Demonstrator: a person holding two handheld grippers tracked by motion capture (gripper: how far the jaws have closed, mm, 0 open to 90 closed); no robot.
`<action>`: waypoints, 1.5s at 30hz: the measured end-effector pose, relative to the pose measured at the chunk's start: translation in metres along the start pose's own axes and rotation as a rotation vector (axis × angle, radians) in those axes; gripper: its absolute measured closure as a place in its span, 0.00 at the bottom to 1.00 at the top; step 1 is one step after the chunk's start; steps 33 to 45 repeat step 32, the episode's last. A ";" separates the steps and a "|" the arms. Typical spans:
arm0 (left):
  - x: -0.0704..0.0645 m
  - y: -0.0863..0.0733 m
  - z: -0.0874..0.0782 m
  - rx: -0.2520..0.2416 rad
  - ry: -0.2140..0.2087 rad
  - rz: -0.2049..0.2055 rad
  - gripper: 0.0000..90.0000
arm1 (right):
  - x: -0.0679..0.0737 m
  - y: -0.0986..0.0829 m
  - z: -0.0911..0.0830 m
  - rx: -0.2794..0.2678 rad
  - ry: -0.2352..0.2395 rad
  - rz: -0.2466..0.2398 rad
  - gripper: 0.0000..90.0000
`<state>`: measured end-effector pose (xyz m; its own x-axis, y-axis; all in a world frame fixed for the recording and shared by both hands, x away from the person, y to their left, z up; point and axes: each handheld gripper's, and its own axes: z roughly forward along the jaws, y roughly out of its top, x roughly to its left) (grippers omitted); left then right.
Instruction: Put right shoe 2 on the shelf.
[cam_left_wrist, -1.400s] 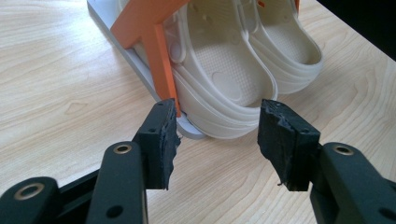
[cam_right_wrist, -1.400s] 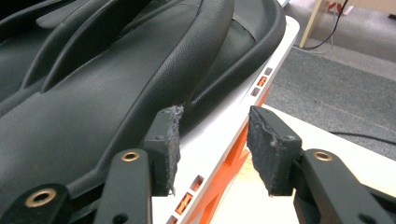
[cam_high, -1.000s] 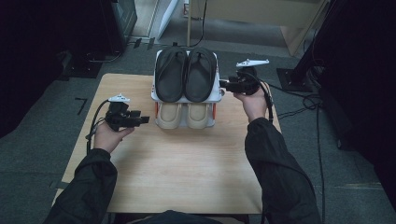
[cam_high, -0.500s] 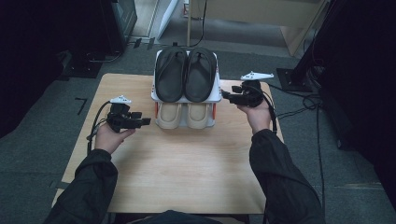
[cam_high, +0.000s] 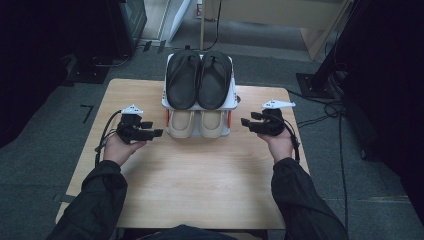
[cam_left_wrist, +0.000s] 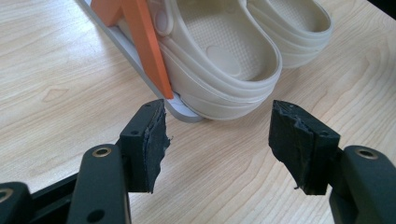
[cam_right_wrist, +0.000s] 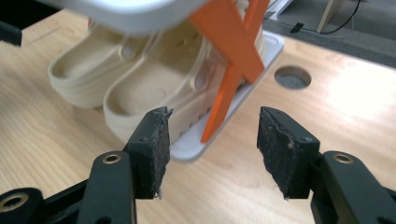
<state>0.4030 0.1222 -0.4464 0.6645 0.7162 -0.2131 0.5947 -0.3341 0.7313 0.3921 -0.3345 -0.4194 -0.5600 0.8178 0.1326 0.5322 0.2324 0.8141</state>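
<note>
**Right claw backs off the shoe rack**

A second ago the right claw (cam_high: 250, 123) sat against the rack (cam_high: 231, 102) at about 3 o'clock; now it has pulled back toward 4 o'clock and hangs apart from it, jaws spread and empty. The left claw (cam_high: 155, 133) has stayed near 8 o'clock, also released. The black sandals (cam_high: 198, 77) lie on the upper tier, the beige clogs (cam_high: 197, 122) below, the rack standing on the surface (cam_high: 200, 175). Judging by this, the placing looks finished.
</note>
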 end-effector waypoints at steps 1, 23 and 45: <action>0.000 0.000 0.000 -0.002 0.002 0.004 0.41 | 0.000 -0.004 0.000 0.001 -0.002 0.002 0.49; -0.002 -0.003 0.011 -0.012 -0.028 0.005 0.40 | 0.007 -0.064 0.015 0.094 0.042 -0.026 0.50; -0.003 -0.003 0.019 0.009 0.006 -0.018 0.36 | 0.003 -0.060 0.010 0.041 0.042 0.000 0.46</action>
